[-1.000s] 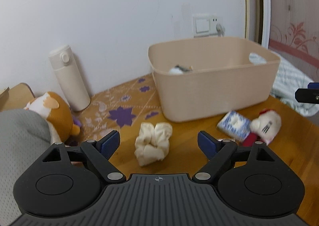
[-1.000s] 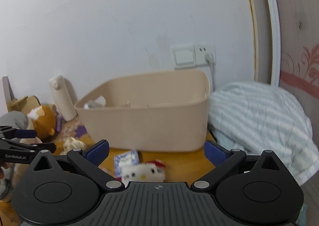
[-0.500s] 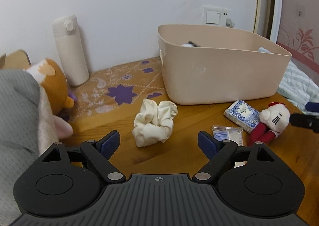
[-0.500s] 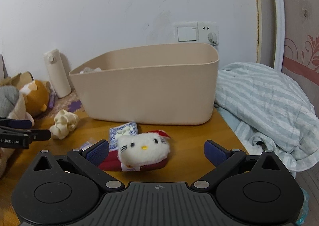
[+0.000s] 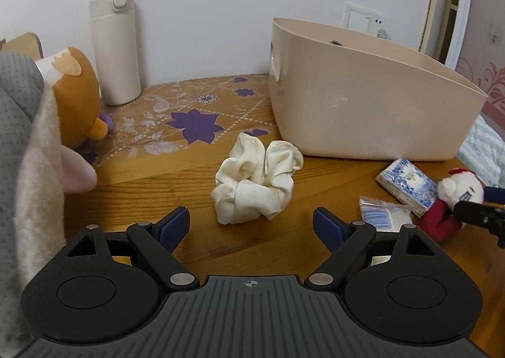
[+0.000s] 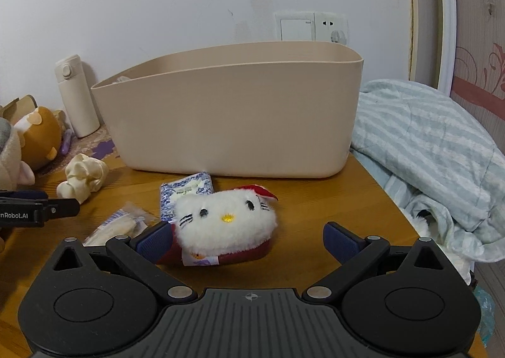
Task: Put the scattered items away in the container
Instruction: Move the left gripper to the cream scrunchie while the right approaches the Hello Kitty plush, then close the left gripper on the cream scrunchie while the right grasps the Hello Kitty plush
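A beige plastic bin (image 5: 363, 99) (image 6: 240, 118) stands at the back of the wooden table. In front of it lies a crumpled cream cloth (image 5: 257, 181) (image 6: 83, 176), just ahead of my open left gripper (image 5: 252, 227). A white cat plush in red (image 6: 224, 222) (image 5: 454, 200) lies between the fingers of my open right gripper (image 6: 247, 239), its head close to the left pad without being squeezed. A blue-patterned tissue pack (image 5: 407, 184) (image 6: 186, 193) and a small clear bag (image 5: 383, 214) (image 6: 118, 223) lie beside the plush.
A cream flask (image 5: 115, 45) (image 6: 75, 96) stands by the wall. An orange plush (image 5: 79, 96) (image 6: 39, 137) and a grey-and-pink soft toy (image 5: 22, 149) crowd the left side. A striped blanket (image 6: 429, 143) lies beyond the table's right edge. A purple-flowered mat (image 5: 195, 118) covers the back left.
Both grippers have sunk toward the table. The cream cloth now sits closer before the left fingers, and the cat plush has come in between the right fingers. Both stayed open.
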{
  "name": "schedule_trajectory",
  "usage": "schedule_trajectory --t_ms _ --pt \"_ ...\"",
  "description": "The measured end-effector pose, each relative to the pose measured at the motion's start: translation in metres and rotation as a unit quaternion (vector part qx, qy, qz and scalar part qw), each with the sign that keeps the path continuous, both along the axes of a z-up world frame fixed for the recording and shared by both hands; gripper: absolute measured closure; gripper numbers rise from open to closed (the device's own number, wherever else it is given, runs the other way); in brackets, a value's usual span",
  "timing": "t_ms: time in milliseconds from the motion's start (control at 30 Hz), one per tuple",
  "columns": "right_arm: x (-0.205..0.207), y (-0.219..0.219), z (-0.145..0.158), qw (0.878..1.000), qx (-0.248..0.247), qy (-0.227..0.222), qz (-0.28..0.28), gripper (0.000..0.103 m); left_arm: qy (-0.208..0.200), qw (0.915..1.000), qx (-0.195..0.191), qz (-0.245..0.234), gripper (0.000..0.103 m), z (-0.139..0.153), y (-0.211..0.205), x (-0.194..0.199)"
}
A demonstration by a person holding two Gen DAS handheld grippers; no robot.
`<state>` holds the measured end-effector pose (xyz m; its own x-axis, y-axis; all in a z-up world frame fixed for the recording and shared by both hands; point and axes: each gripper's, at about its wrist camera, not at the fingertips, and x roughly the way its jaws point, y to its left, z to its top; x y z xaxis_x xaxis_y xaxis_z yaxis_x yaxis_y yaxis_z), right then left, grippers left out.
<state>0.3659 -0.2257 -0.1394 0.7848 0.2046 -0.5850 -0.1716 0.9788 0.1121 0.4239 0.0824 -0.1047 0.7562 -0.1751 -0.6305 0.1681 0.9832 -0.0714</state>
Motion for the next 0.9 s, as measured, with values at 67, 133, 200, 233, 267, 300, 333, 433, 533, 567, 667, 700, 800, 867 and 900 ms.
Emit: schedule_trajectory --t_ms 67,133,200,233,267,300,333,433,533,567,667,700,800,867,900 --pt "0.003 0.002 -0.002 1.000 -0.005 0.001 0.000 0.000 0.000 1.0000 -0.002 0.002 0.016 -0.003 -0.001 0.004" --pt "0.005 0.005 -0.004 1.000 -0.009 0.000 0.000 0.000 -0.004 1.0000 -0.003 0.002 0.016 -0.004 -0.003 0.008" --pt "0.007 0.006 -0.005 1.000 -0.010 -0.001 -0.002 0.000 -0.012 0.9999 -0.007 0.004 0.016 -0.004 -0.003 0.011" --pt "0.008 0.007 -0.005 1.000 -0.009 -0.002 -0.003 0.000 -0.017 0.9998 -0.012 0.006 0.016 -0.004 -0.003 0.013" --pt "0.009 0.007 -0.006 1.000 -0.009 -0.001 -0.004 0.000 -0.019 0.9997 -0.016 0.009 0.016 -0.005 -0.002 0.015" --pt "0.010 0.007 -0.006 1.000 -0.007 0.000 -0.004 0.000 -0.018 0.9996 -0.020 0.012 0.016 -0.006 -0.001 0.017" --pt "0.012 0.007 -0.007 1.000 -0.002 0.004 -0.004 0.000 -0.016 0.9995 -0.024 0.014 0.016 -0.006 0.000 0.019" --pt "0.016 0.002 -0.008 1.000 0.017 0.011 -0.010 0.000 -0.019 0.9992 -0.029 0.019 0.016 -0.008 0.001 0.023" --pt "0.019 -0.002 -0.009 0.999 0.028 0.015 -0.017 0.001 -0.020 0.9989 -0.036 0.024 0.016 -0.008 0.003 0.026" --pt "0.020 -0.002 -0.009 0.999 0.028 0.015 -0.020 0.001 -0.021 0.9989 -0.035 0.025 0.016 -0.008 0.003 0.027" --pt "0.020 -0.001 -0.009 0.999 0.025 0.015 -0.021 0.001 -0.023 0.9991 -0.027 0.024 0.016 -0.009 0.001 0.029" --pt "0.020 -0.001 -0.009 0.999 0.024 0.015 -0.020 0.001 -0.024 0.9991 -0.025 0.024 0.016 -0.009 0.000 0.029" --pt "0.021 0.001 -0.009 0.999 0.019 0.015 -0.021 0.001 -0.023 0.9991 -0.028 0.023 0.016 -0.009 0.000 0.030" --pt "0.022 0.001 -0.010 1.000 0.017 0.015 -0.021 0.002 -0.023 0.9992 -0.025 0.021 0.017 -0.009 -0.002 0.031" --pt "0.022 0.001 -0.009 1.000 0.017 0.014 -0.021 0.004 -0.023 0.9993 -0.023 0.021 0.017 -0.009 -0.003 0.031"
